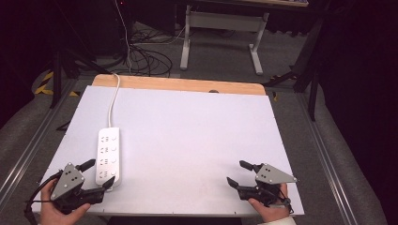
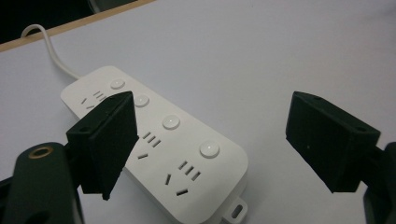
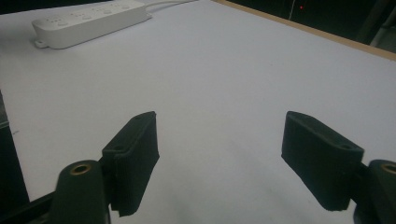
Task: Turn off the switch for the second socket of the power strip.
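Worktop: a white board [image 1: 187, 131] with a strip of bare wood along its far edge, standing on a grey floor.

Power strip: a white power strip [image 1: 108, 154] lies flat near the left edge of the worktop, lengthwise from near to far, its near end not far from the near-left corner. In the left gripper view it shows four round buttons, each beside a group of socket slots, and a small mounting tab at the near end.

Cord: a white cord [image 1: 112, 101] leaves the strip's far end, runs toward the far-left corner and passes over the wooden edge.

Left gripper: the left gripper [image 1: 97, 174] is held at the near-left corner, jaws spread wide with nothing between them. One jaw tip lies over or just beside the strip's near end; whether it touches is hard to judge. In its own view the left jaw overlaps the strip's face and the right jaw stands over bare white surface.

Right gripper: the right gripper [image 1: 238, 174] is held near the near-right corner, pointing left across the board, jaws wide apart and gripping nothing. In its own view bare white surface lies between the jaws, with the strip far off at the upper left.

Hands: a hand holds each gripper from the near edge.

Beyond the worktop: dark cables [image 1: 145, 54] on the floor and the white legs of another table [image 1: 220, 37].
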### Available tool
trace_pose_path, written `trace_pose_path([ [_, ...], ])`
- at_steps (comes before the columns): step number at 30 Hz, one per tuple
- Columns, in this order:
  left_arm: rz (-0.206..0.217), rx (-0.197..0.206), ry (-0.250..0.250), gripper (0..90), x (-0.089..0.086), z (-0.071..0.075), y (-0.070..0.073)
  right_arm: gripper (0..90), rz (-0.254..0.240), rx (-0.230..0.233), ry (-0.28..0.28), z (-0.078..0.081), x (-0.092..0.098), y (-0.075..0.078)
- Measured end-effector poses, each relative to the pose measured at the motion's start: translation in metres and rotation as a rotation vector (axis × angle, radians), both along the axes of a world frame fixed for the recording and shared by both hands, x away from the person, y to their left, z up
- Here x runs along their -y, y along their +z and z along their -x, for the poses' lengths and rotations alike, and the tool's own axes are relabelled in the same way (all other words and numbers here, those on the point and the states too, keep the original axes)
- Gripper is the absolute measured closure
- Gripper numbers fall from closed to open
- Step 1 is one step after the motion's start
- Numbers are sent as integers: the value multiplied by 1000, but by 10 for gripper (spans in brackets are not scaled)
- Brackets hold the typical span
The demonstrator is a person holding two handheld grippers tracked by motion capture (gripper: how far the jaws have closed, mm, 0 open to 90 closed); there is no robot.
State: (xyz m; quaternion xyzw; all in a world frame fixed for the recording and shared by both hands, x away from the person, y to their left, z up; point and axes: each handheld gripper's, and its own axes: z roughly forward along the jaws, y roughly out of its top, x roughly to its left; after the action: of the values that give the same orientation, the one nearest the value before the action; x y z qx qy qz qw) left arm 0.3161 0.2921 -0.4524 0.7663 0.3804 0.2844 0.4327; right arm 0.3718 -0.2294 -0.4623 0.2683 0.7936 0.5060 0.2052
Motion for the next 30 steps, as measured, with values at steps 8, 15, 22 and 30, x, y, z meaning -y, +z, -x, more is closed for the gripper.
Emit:
trace_pose_path([
  [8, -3, 3, 3, 173, 0, 0, 1, 279, 2, -2, 3, 0, 0, 0],
  [15, -17, 3, 8, 173, 1, 1, 2, 283, 0, -7, 2, 0, 0, -1],
  [22, -21, -1, 11, 173, 1, 2, 4, 286, 1, -10, 0, -1, 0, -2],
  [30, -6, -13, 15, 189, 1, 2, 8, 293, 1, -14, 1, -1, 1, -2],
])
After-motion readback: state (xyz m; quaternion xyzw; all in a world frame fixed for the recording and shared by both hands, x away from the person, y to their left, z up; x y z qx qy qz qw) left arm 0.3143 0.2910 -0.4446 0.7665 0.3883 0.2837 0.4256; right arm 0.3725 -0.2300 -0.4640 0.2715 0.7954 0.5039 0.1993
